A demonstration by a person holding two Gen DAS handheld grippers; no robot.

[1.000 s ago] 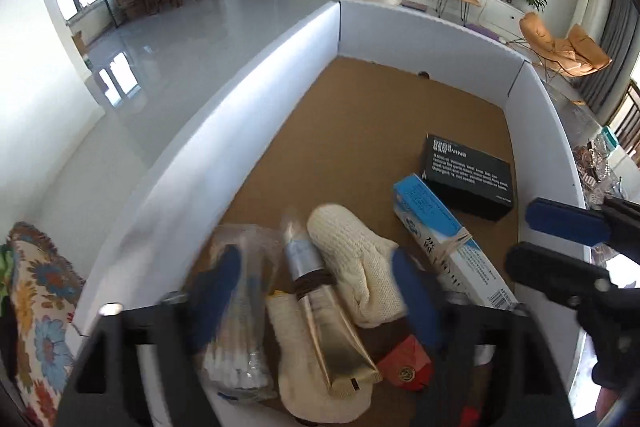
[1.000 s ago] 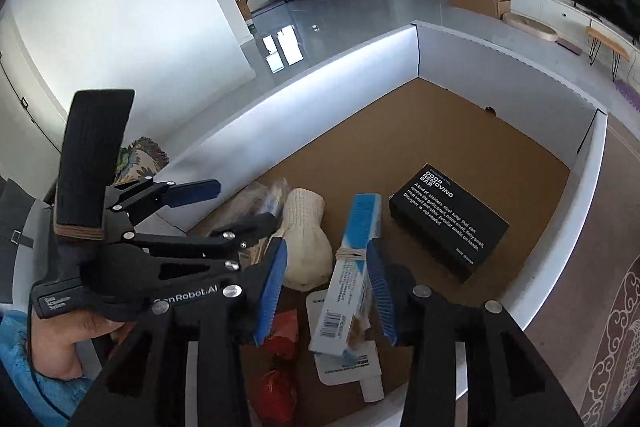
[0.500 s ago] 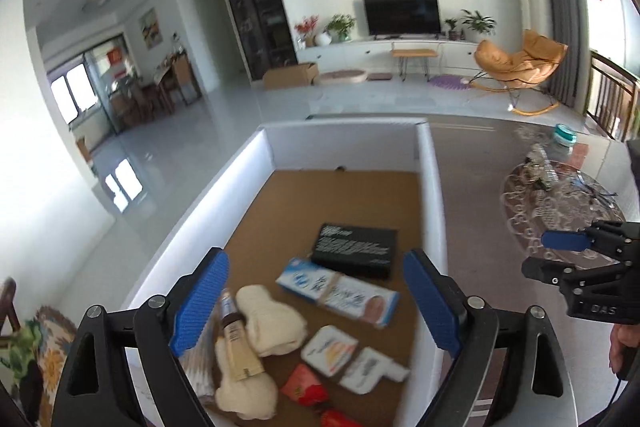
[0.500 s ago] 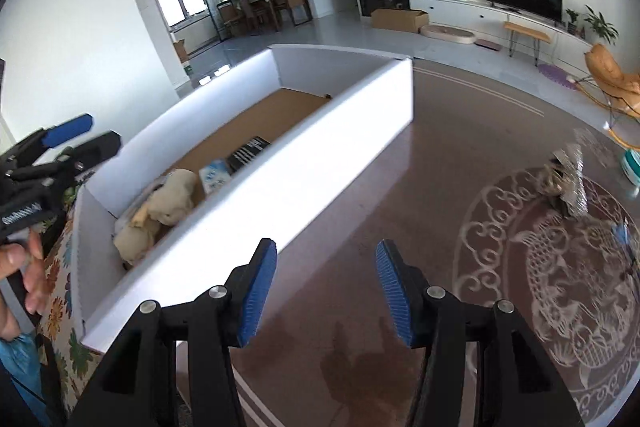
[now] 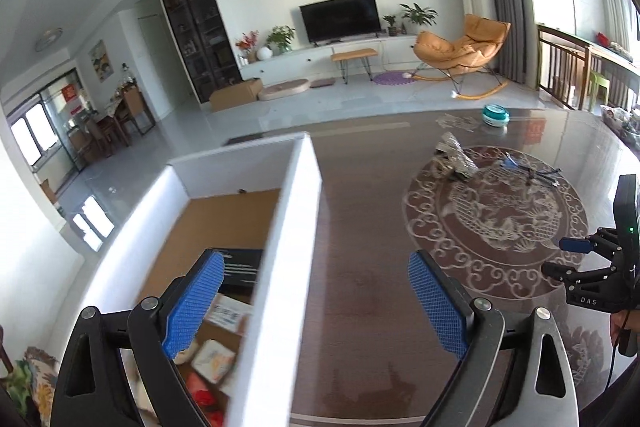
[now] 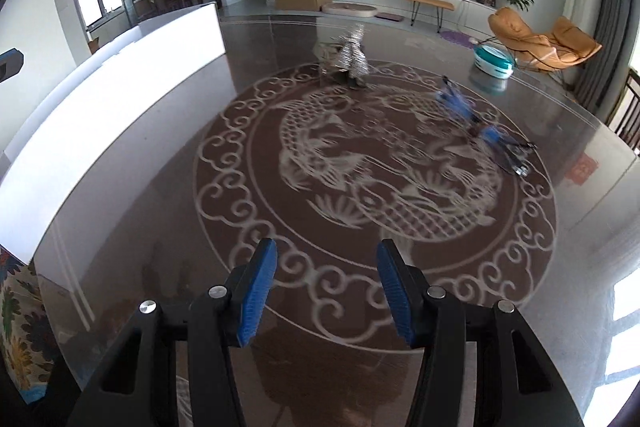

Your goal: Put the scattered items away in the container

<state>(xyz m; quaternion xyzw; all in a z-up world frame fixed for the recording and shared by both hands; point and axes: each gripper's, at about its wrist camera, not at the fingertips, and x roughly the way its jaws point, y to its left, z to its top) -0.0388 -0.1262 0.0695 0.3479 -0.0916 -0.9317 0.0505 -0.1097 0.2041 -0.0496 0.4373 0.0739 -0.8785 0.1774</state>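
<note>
The white container with a brown floor stands on the left of a dark table with a round fish pattern. Inside it lie a black box, a blue-and-white carton and several small packets. My left gripper hangs open above the container's right wall, holding nothing. My right gripper is open and empty over the near rim of the pattern, and the right gripper also shows at the right edge of the left wrist view. Far across the table lie a silvery crumpled packet and blurred blue items.
A teal round tub stands at the table's far edge. A floral cloth lies at the container's near end. A person's hand holds the right gripper. Beyond the table are a pale floor, an orange chair and a television.
Both grippers swung right, out of the container. The right one let go of the blue-and-white carton, which stays inside, and now looks over the table. The left jaws spread wider.
</note>
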